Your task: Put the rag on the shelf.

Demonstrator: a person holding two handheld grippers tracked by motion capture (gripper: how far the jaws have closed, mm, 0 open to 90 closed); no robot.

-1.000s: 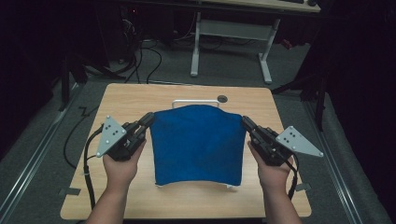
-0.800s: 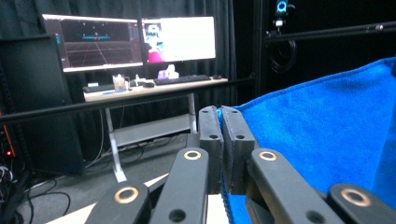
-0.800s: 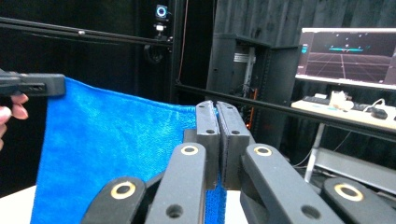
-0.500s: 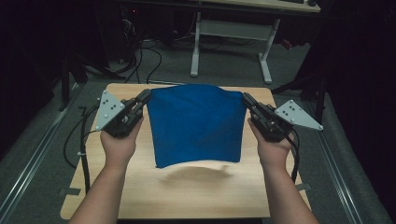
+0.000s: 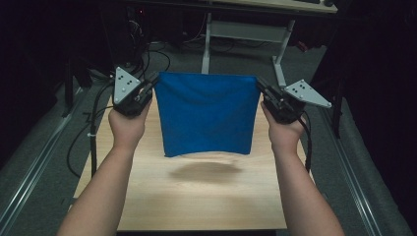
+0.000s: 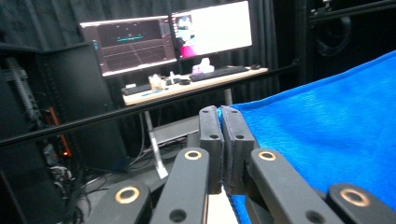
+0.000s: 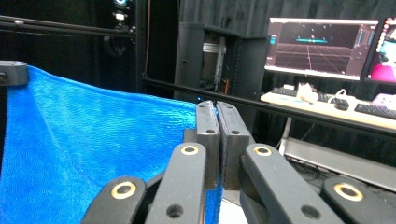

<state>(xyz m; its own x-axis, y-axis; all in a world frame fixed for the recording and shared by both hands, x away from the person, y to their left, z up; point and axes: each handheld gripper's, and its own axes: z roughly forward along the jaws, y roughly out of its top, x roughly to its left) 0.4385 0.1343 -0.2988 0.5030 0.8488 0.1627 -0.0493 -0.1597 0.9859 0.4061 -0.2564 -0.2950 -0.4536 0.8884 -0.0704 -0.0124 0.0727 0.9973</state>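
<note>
Since the earlier frames both hands have risen and moved away from the person, lifting the blue cloth [image 5: 205, 114] off the wooden surface [image 5: 206, 196]; it now hangs clear above it, top edge stretched taut and level, with its shadow on the wood below. The left gripper [image 5: 151, 84] has its fingers [image 6: 211, 135] clamped on the cloth's top left corner. The right gripper [image 5: 260, 87] has its fingers [image 7: 229, 135] pinched together on the top right corner.

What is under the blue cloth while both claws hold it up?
Under the blue cloth lies bare wooden table with the cloth's shadow on it. The hanging cloth covers the table's far part, so anything there cannot be seen.
</note>
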